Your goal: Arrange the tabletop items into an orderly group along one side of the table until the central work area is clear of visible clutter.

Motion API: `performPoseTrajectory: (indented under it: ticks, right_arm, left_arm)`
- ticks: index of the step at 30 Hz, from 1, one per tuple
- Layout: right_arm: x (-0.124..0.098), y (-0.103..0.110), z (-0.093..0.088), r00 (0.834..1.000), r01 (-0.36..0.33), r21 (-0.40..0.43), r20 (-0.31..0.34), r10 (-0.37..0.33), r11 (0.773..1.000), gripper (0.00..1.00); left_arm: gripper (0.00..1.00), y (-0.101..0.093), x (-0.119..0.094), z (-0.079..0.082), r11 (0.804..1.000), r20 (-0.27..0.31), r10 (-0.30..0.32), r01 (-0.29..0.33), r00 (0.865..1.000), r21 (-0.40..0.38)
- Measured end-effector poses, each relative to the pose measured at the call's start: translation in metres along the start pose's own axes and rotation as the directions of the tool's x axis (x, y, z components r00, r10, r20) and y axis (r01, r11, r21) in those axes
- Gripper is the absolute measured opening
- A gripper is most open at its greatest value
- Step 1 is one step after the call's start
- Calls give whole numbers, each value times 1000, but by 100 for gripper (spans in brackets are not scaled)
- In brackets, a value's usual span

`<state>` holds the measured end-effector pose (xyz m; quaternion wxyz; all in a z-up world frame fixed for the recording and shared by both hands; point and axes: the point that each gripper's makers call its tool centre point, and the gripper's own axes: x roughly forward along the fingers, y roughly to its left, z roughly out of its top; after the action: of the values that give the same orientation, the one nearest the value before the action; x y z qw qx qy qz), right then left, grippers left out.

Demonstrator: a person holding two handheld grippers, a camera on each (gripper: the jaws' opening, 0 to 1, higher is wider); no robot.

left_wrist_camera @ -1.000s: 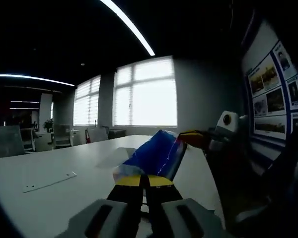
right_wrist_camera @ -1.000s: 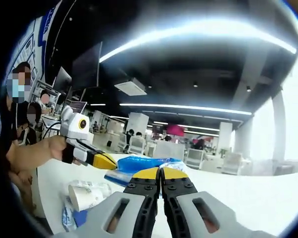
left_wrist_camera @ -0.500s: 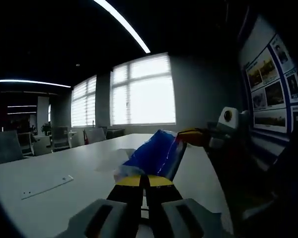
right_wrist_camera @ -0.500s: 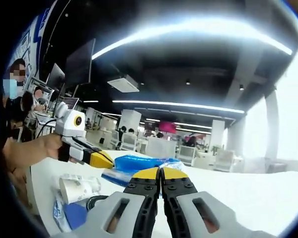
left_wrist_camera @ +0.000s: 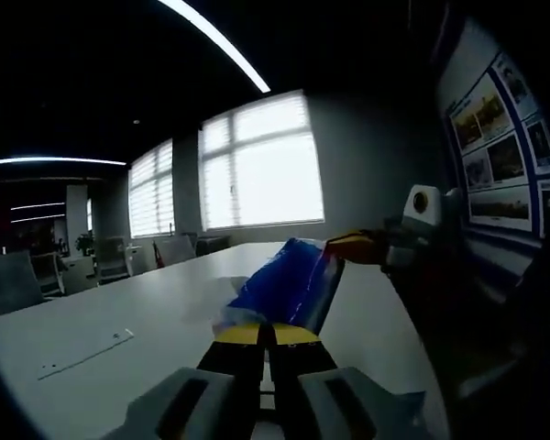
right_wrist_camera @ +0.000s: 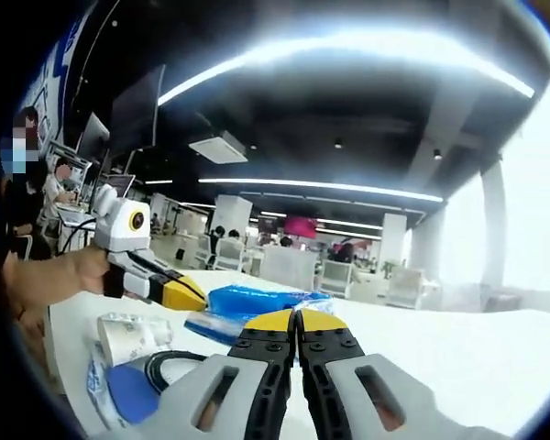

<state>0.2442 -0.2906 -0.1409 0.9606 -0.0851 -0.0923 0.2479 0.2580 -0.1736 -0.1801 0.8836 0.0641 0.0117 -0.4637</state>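
white table carries a paper cup and flat strip.

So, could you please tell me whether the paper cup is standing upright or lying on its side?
Lying on its side: the paper cup rests lengthwise on the table, its open mouth facing sideways.

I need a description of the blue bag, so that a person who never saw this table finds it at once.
Start from the long white table that runs toward the bright windows. The blue bag is pinched at its near end by the left gripper. It is shiny and flat, unlike the crumpled paper cup beside it.
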Motion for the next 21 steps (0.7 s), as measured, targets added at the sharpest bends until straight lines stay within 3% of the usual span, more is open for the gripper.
performPoseTrajectory:
  ticks: [21]
  right_arm:
    - [11, -23, -63, 991, 38, 65, -129, -29, 997, 0]
  left_arm:
    - [0, 2, 33, -40, 998, -153, -17, 25, 988, 55]
